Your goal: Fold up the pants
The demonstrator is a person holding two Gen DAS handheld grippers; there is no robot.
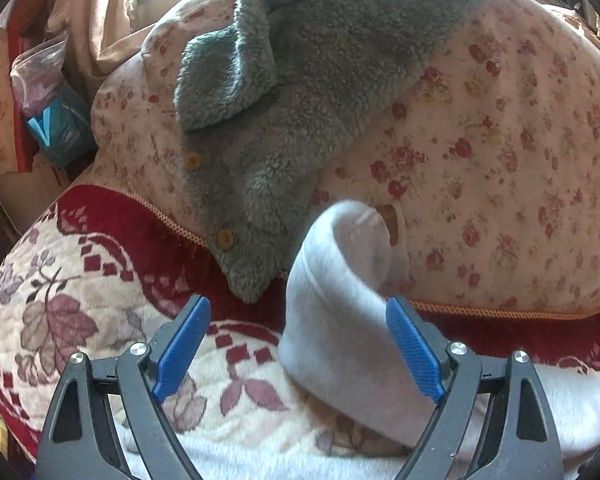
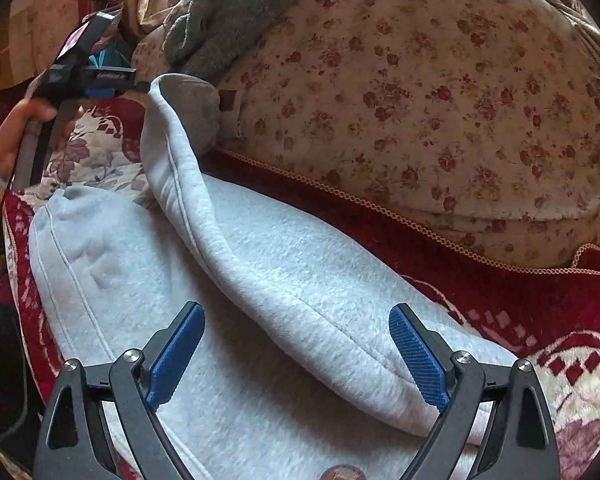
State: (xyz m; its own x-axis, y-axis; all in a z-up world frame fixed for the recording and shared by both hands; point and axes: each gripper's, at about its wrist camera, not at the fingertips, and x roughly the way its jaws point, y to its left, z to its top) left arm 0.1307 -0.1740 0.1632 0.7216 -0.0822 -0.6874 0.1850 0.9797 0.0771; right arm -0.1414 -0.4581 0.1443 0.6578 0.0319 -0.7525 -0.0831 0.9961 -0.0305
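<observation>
Light grey fleece pants (image 2: 260,280) lie on a red and cream floral blanket (image 2: 540,300). One leg is raised in a curled fold, its cuff end (image 2: 188,96) up by the left gripper (image 2: 112,86), which shows at the upper left of the right wrist view with a hand on it. In the left wrist view the raised leg (image 1: 340,300) stands between the blue fingers of the left gripper (image 1: 298,312), whose jaws are wide apart. My right gripper (image 2: 296,320) is open just above the pants, its fingers on either side of the folded edge.
A large floral pillow (image 1: 500,140) lies behind the pants, with a grey-green fleece jacket (image 1: 300,80) draped over it. A plastic bag and a teal packet (image 1: 56,120) sit at the far left by a curtain.
</observation>
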